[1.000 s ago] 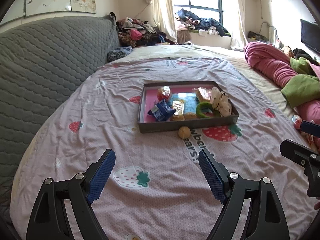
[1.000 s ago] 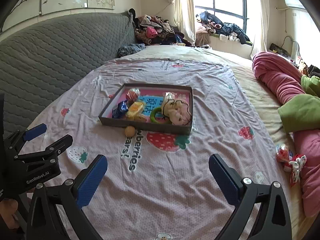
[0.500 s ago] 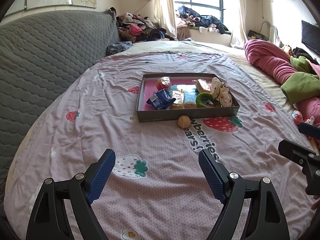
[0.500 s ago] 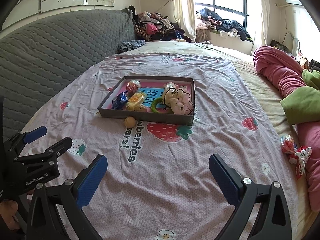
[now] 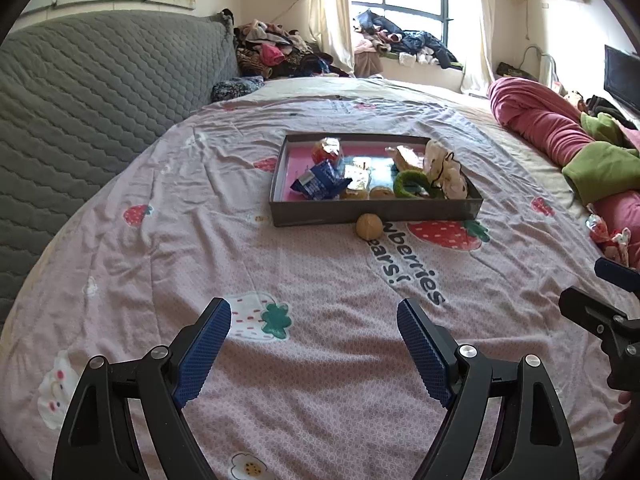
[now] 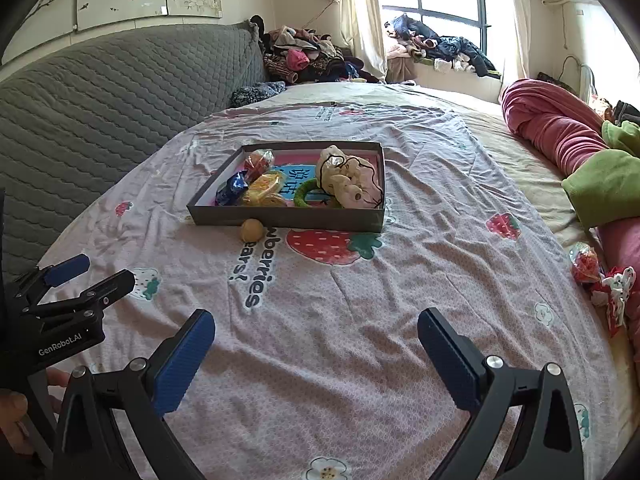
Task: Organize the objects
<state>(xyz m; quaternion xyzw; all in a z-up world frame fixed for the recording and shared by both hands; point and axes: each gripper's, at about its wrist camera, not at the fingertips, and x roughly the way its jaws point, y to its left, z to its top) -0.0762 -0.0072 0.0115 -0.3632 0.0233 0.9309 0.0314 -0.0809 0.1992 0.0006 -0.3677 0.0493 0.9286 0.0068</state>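
A shallow dark tray with a pink inside lies on the bed, on a pink sheet printed with strawberries. In the tray there are a blue snack packet, a red wrapped sweet, yellow wrapped snacks, a green ring and a cream plush toy. A small tan ball lies on the sheet outside the tray, touching or just beside its near wall. Well to the right of the tray, next to the rolled red blanket, lie two red wrapped items. The left gripper and the right gripper both hang over bare sheet, well on the near side of the tray. The fingers of each stand wide apart and grip nothing.
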